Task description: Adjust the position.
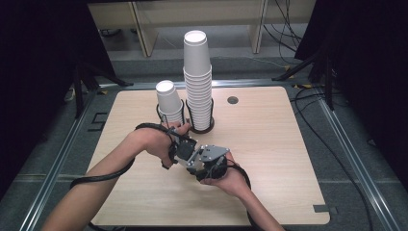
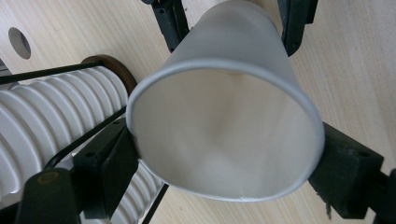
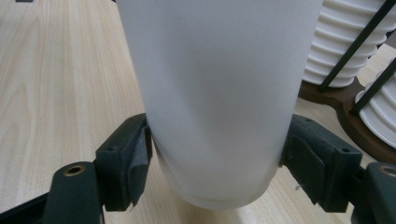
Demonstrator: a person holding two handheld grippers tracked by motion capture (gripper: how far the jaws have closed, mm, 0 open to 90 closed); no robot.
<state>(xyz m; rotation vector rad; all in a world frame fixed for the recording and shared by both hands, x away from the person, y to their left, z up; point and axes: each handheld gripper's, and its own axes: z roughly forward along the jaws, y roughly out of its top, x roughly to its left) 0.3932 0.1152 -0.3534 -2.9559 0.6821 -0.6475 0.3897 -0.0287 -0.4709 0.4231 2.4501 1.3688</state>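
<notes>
While we hold one white paper cup (image 2: 224,135) between us and the taller cup stack (image 1: 197,82), the main risk, as we judge it, is crushing — the left gripper (image 2: 224,163) is clamped on the cup's rim end, the right gripper (image 3: 217,158) on its base end, and thin paper walls fold easily if either hand squeezes harder. In the left gripper view the rim already looks slightly out of round where the pads press. Should we pull the hands apart or twist them against each other, the cup could tear or slip out of one grip; should both let go together, it would drop onto the table (image 1: 269,144) and might roll toward the taller cup stack's dark wire holder (image 1: 210,120). A knock against that stack, or the shorter stack (image 1: 169,101) just beside it on its left, could topple cups. As for the cup's lie, its long axis seems to run roughly level from one gripper to the other, the open mouth facing the left gripper's camera and the base toward the right gripper, on the near side of the taller cup stack, just above the table.
</notes>
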